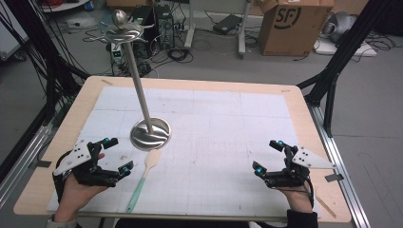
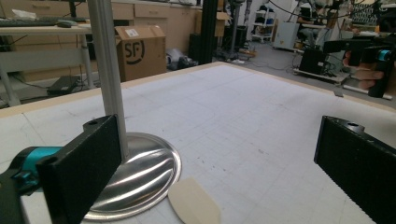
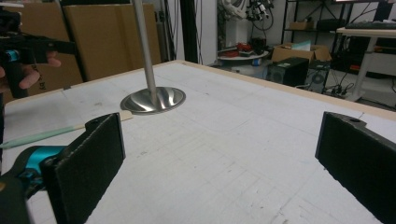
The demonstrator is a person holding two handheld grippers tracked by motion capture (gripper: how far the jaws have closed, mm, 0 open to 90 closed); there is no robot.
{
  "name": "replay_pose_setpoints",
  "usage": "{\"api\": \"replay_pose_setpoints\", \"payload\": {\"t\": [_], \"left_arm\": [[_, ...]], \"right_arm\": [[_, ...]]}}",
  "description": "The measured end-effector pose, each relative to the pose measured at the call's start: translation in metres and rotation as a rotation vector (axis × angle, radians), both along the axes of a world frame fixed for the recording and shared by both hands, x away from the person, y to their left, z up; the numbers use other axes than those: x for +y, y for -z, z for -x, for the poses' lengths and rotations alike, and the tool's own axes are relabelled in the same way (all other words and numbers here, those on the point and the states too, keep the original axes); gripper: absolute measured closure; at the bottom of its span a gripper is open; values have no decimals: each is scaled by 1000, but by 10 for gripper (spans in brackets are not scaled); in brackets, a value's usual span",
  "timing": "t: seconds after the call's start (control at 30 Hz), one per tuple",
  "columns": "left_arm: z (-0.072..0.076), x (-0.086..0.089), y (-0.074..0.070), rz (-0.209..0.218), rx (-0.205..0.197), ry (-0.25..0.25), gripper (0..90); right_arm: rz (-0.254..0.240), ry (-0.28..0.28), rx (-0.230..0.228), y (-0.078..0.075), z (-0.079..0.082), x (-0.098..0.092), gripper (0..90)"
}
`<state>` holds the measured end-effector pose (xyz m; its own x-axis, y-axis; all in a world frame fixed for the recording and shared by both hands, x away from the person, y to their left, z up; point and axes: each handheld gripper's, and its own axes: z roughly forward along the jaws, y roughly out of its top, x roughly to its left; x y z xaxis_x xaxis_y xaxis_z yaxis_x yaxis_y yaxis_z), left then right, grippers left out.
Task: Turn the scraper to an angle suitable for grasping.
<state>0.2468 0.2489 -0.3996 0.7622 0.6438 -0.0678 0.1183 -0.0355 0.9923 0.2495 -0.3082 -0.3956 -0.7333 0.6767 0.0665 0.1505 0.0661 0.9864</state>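
Table (image 1: 304,109): wood edge, white grid mat on top. Box (image 1: 294,26): brown carton on floor past table at 1 o'clock, printed "SF" in a ring; no other readable writing. Stand (image 1: 142,102): steel pole on round dished base, hooks and ball at top, near table centre-left, leaning toward 11 o'clock in the high view; prob. heavy-based, stiff, polished and slippery. L gripper (image 1: 117,155): at 8 o'clock of table, jaws spread wide, nothing between them, cyan tips aimed at the stand base. R gripper (image 1: 267,156): at 4 o'clock, jaws likewise wide apart and empty, well apart from everything. Spatula (image 1: 142,178): cream blade just touching or just short of the base rim at its 6 o'clock, can't tell which; pale green handle runs back toward table's near edge, just beside L gripper. Judged light, stiff, prob. wood blade w/ silicone-type handle, not fragile; lies flat, so pinch across the handle mid-length, where grip is least slippery.
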Motion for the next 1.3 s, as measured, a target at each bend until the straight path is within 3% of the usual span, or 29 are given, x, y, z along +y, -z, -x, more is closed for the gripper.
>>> {"api": "replay_pose_setpoints", "payload": {"t": [0.2,0.3,0.4,0.5,0.6,0.73,0.8,1.03,1.13,1.3], "left_arm": [[0,-2,1,-2,-4,5,18],[0,-2,2,-8,-5,9,73],[0,-2,3,-24,1,25,211],[2,-4,3,-56,16,36,457],[6,-6,3,-56,8,58,677],[7,-10,4,-71,52,78,881],[7,-14,4,-98,93,97,898],[4,-29,12,-173,122,115,899],[1,-37,14,-171,157,125,899],[-4,-50,19,-238,199,120,899]], "right_arm": [[5,-5,0,0,0,1,1],[11,-6,-2,1,0,1,1],[12,-9,2,1,1,1,1],[11,-6,9,2,2,1,1],[14,-8,8,1,2,1,1],[19,-13,9,2,3,1,1],[20,-14,8,2,3,1,1],[21,-18,7,2,3,2,1],[20,-18,7,2,3,2,1],[35,-25,16,4,1,4,1]]}}
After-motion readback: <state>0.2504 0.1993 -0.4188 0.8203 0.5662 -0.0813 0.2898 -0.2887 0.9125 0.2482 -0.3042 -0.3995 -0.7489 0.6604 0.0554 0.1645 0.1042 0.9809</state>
